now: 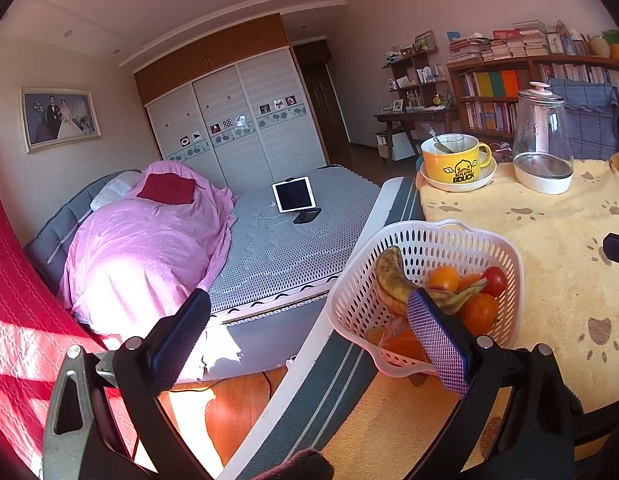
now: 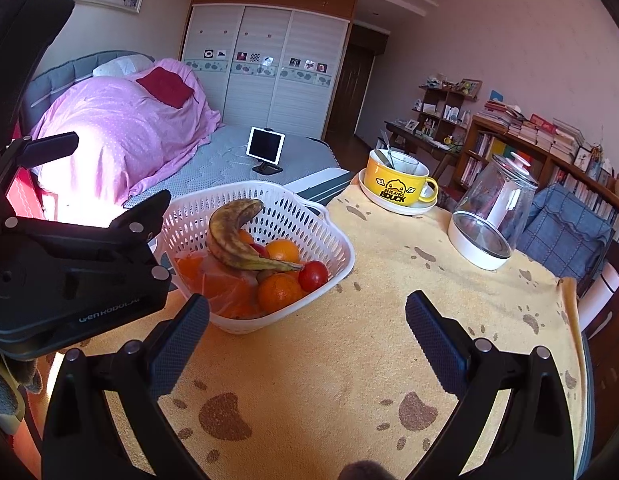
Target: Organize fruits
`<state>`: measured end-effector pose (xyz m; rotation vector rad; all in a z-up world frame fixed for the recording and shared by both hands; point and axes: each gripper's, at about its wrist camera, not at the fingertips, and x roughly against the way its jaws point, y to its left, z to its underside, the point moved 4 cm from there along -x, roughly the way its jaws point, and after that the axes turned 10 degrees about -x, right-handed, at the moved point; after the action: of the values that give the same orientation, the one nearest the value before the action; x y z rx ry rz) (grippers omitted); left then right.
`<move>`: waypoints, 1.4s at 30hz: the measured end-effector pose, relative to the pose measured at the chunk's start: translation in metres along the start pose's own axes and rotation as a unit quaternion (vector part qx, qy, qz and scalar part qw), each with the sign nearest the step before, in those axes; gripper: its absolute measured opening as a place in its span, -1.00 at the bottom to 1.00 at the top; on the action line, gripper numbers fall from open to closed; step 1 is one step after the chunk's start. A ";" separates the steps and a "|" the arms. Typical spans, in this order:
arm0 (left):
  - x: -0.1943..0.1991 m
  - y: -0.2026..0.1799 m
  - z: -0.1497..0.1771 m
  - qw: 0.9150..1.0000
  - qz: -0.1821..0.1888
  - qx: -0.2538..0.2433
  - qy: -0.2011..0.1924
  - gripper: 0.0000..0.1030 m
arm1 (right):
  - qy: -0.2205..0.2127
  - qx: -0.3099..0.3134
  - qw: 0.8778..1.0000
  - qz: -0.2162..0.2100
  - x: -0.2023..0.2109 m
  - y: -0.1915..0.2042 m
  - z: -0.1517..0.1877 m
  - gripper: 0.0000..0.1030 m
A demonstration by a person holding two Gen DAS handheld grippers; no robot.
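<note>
1. Currently, the white basket sits at the tabletop's left edge, holding a browned banana, oranges and a red tomato.
2. Left gripper: jaws apart, right finger over the basket rim.
3. Right gripper: jaws apart above the paw-print cloth, just beside the basket.
4. Behind the basket: yellow mug, glass kettle.

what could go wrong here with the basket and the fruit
1. The white basket sits close to the table's edge on the bed side; a push from the left gripper, open beside its rim, might slide it off.
2. The banana looks overripe and lies on top of the oranges and tomato; a hard squeeze could mash it.
3. The glass jar and yellow mug stand nearby, so a wide swing of the open right gripper could knock them.
</note>
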<state>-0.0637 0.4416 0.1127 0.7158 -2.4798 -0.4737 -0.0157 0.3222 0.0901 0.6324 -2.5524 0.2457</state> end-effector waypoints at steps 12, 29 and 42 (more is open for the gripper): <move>-0.005 -0.001 0.004 1.000 -0.001 -0.004 0.006 0.95 | 0.004 0.009 1.000 0.003 -0.002 0.006 -0.001 0.90; -0.013 -0.006 0.007 1.000 -0.001 -0.013 0.015 0.95 | 0.012 0.033 0.999 0.032 -0.010 0.008 0.003 0.90; -0.013 -0.008 0.007 1.000 0.000 -0.013 0.013 0.95 | 0.019 0.031 0.999 0.022 -0.013 0.009 0.005 0.90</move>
<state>-0.0547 0.4443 0.0988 0.7064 -2.4445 -0.4929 -0.0120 0.3341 0.0790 0.5887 -2.5335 0.3491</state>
